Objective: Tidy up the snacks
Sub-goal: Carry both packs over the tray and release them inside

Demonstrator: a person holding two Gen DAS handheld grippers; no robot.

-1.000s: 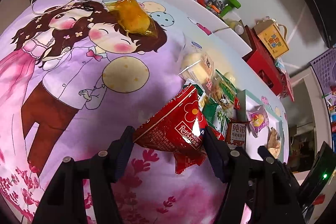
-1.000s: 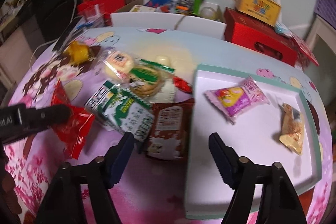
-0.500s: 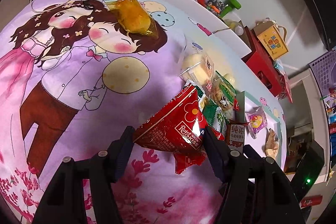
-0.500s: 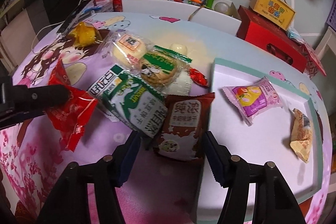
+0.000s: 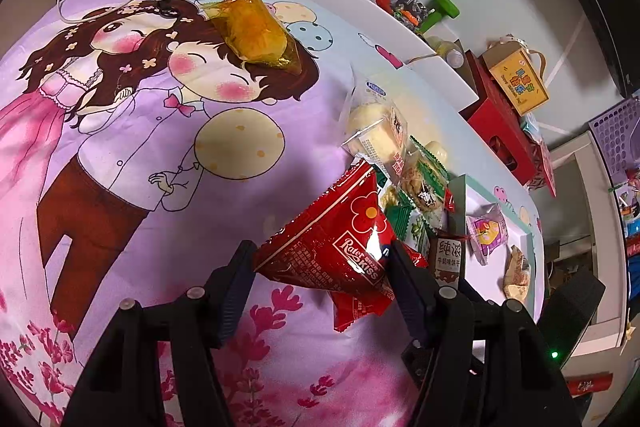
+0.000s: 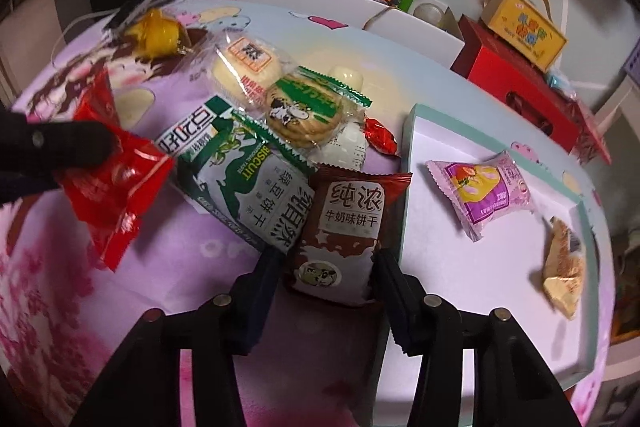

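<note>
I am holding the red snack packet [image 5: 340,247] in my left gripper [image 5: 320,259]; both pads are pressing its sides and the packet is hanging lifted over the cartoon-print cloth [image 5: 120,147], beside the snack pile. My right gripper [image 6: 326,267] is straddling the bottom end of the brown biscuit packet [image 6: 348,227], fingers set wide on either side of it; I cannot tell whether they are touching it. That packet is lying on the cloth against the edge of the white tray [image 6: 460,267], where a pink packet [image 6: 484,193] and a tan packet [image 6: 562,263] are resting.
</note>
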